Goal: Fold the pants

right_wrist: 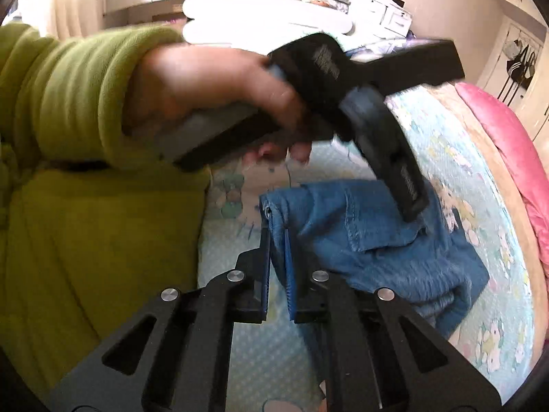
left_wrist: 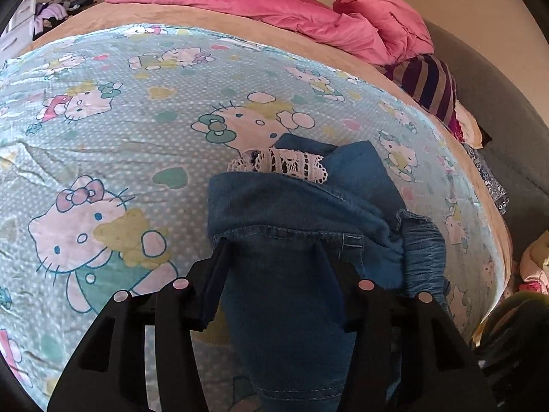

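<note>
Blue denim pants with a white lace trim lie bunched on the Hello Kitty bedsheet. My left gripper has its fingers spread wide, and denim fills the gap between them. In the right wrist view the same pants lie folded over on the sheet. My right gripper is shut on a denim edge near a corner. The left gripper's body, held by a hand in a green sleeve, points down onto the pants from above.
A pink duvet and a striped cushion lie at the bed's far side. The bed's right edge borders a grey floor. The person's green-clad torso is close on the left. A cluttered white desk stands behind.
</note>
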`<state>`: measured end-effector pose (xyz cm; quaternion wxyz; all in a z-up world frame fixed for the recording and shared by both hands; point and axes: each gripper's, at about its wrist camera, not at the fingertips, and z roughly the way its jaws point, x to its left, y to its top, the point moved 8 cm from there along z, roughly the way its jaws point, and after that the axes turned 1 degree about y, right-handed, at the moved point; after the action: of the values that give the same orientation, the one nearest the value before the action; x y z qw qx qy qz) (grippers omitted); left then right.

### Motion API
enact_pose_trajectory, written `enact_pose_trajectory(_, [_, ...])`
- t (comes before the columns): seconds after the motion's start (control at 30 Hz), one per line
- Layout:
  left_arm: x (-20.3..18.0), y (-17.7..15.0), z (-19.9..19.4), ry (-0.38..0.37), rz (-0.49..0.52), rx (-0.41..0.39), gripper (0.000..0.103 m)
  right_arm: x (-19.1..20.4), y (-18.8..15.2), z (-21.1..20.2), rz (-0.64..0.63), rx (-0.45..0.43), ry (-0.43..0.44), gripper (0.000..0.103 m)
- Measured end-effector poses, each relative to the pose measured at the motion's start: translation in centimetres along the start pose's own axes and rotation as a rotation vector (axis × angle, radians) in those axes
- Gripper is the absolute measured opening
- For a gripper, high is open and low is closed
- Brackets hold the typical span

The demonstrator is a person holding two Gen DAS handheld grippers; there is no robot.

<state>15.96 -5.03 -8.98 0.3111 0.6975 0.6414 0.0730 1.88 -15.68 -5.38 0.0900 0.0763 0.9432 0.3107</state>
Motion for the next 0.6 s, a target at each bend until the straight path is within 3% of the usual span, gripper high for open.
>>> enact_pose_trajectory(0.13, [0.2, 0.0, 0.0, -0.017, -0.019, -0.017, 0.052, -0.1, -0.9, 0.6, 0.073, -0.014, 0.021, 0.005])
enact_pose_trajectory(0.23, [0.2, 0.1, -0.9, -0.031, -0.032, -0.056, 0.061, 0.2, -0.7, -0.9, 0.112, -0.033, 0.063, 0.019])
enact_pose_trajectory(0.3, [0.0, 0.3, -2.0, -0.057, -0.040, -0.091, 0.065, 0.3, -0.7, -2.2, 0.120, -0.052, 0.061, 0.021])
enact_pose_trajectory(0.4, [0.2, 0.2, -3.4, -0.037, -0.043, -0.128, 0.066, -1.2, -0.4, -5.1, 0.188, -0.115, 0.058, 0.021])
enact_pose_trajectory(0.6, [0.3, -1.0, -6.0, 0.004, -0.013, -0.156, 0.069, -6.1, -0.2, -9.1, 0.339, -0.209, -0.063, 0.031])
